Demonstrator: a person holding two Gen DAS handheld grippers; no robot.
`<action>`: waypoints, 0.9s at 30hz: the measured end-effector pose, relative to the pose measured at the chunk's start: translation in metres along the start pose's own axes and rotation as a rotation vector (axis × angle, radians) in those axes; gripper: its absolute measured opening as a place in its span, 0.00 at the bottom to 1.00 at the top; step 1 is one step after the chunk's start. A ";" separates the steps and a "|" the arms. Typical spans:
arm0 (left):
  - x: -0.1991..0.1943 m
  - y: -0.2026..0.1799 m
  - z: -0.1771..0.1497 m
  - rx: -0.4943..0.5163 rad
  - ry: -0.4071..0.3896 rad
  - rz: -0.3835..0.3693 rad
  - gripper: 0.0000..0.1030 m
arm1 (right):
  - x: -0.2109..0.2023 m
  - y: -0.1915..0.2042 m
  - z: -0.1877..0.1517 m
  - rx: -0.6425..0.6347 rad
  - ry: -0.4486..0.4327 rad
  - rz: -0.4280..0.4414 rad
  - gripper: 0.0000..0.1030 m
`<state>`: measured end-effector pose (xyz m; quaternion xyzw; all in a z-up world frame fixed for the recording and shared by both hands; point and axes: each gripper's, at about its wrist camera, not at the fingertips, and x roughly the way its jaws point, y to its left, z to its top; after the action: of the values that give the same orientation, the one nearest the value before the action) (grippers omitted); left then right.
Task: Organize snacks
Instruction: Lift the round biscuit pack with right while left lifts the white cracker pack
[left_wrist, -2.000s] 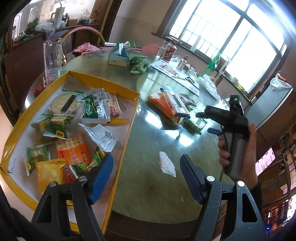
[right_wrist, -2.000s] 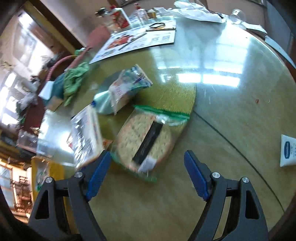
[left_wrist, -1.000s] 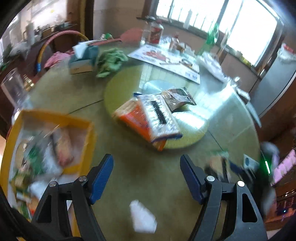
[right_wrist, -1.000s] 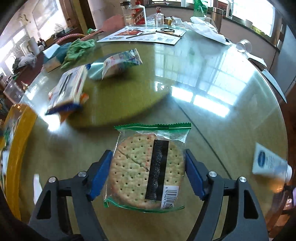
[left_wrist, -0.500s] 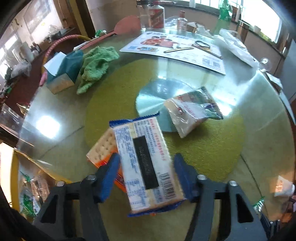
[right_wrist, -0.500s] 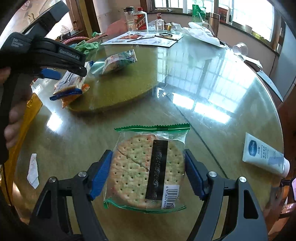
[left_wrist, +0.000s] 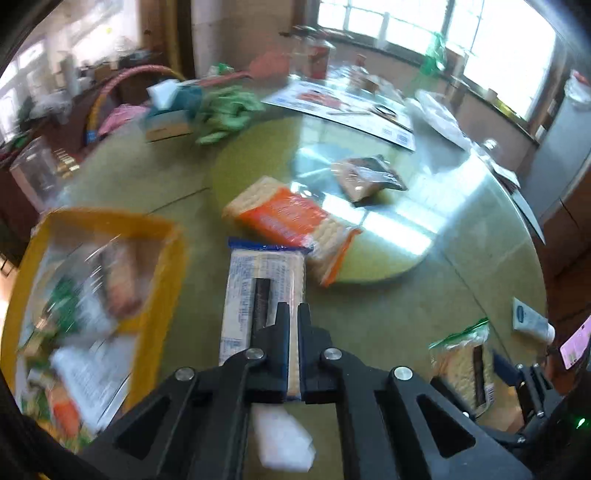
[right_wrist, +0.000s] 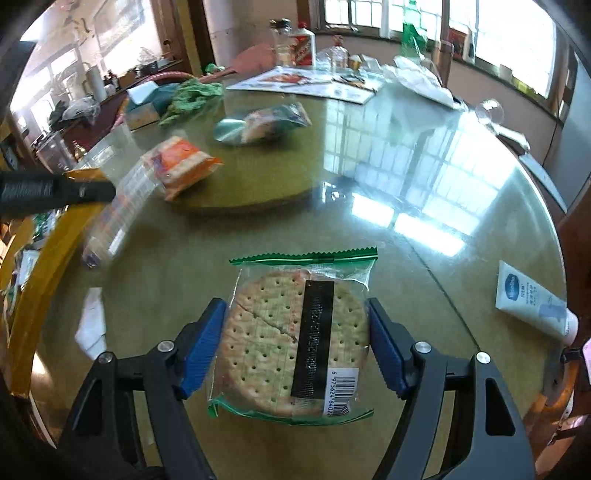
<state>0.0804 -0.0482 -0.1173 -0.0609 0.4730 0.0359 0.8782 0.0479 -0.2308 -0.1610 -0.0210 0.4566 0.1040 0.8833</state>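
The left gripper (left_wrist: 292, 314) is clenched on a blue-edged cracker packet (left_wrist: 263, 295). The right gripper (right_wrist: 295, 345) grasps a round cracker pack (right_wrist: 291, 343) between its blue pads (right_wrist: 201, 347)

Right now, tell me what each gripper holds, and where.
Left gripper: blue-edged cracker pack, by its near end. Right gripper: round cracker pack, by its sides.
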 end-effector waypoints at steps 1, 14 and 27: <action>-0.003 0.003 -0.004 0.003 -0.006 0.010 0.01 | -0.003 0.003 0.000 -0.007 -0.005 0.001 0.73; -0.041 0.007 -0.040 0.070 -0.128 0.164 0.61 | -0.031 0.028 -0.015 -0.041 -0.037 0.041 0.72; 0.022 0.016 -0.026 0.061 0.099 0.070 0.71 | -0.019 0.016 -0.014 0.009 -0.007 0.073 0.71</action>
<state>0.0692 -0.0358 -0.1514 -0.0190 0.5188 0.0492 0.8533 0.0230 -0.2196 -0.1529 0.0000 0.4545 0.1342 0.8806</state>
